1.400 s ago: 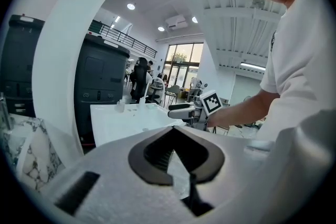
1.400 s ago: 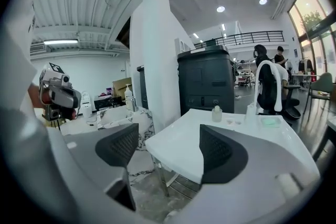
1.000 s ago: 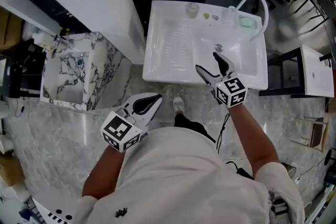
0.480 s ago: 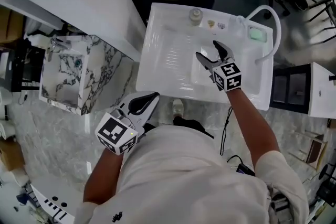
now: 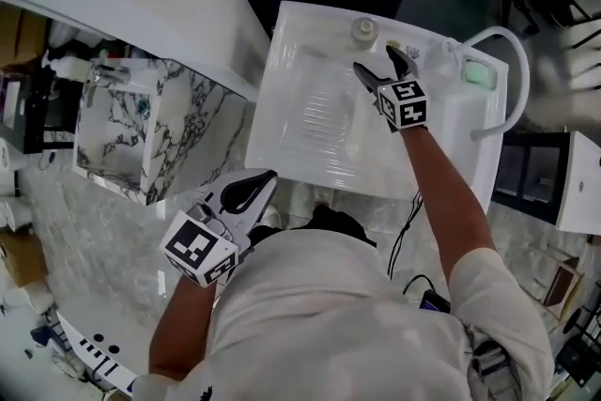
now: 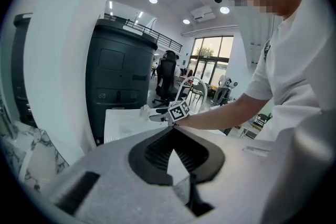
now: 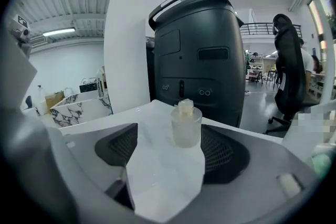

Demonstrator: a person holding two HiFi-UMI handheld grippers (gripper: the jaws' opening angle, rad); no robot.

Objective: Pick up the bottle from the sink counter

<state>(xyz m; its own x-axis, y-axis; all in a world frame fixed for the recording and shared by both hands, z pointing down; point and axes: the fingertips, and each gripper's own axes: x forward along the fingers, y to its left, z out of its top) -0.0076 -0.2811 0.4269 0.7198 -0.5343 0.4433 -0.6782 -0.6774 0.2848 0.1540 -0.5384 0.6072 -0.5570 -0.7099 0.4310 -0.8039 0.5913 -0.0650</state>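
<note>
Arm outstretched, right gripper [image 5: 376, 61], jaws wide, faces the bottle [image 5: 364, 30]; left gripper [image 5: 263, 178] held low, jaws together.

right gripper [image 7: 167, 159]: jaws apart, nothing clamped. black ribbed pads [image 7: 226, 152] flank a white counter [image 7: 157, 181]. a small frosted bottle [image 7: 186, 126] with a pale cap stands upright on that counter, seen in the gap and nearer the right-hand pad; contact with either pad not evident. behind it, a tall dark cabinet [image 7: 197, 55] with a top handle. white pillar [image 7: 123, 34] to its left, marbled unit [image 7: 79, 105] far left, office chair [image 7: 289, 71] at right.
</note>
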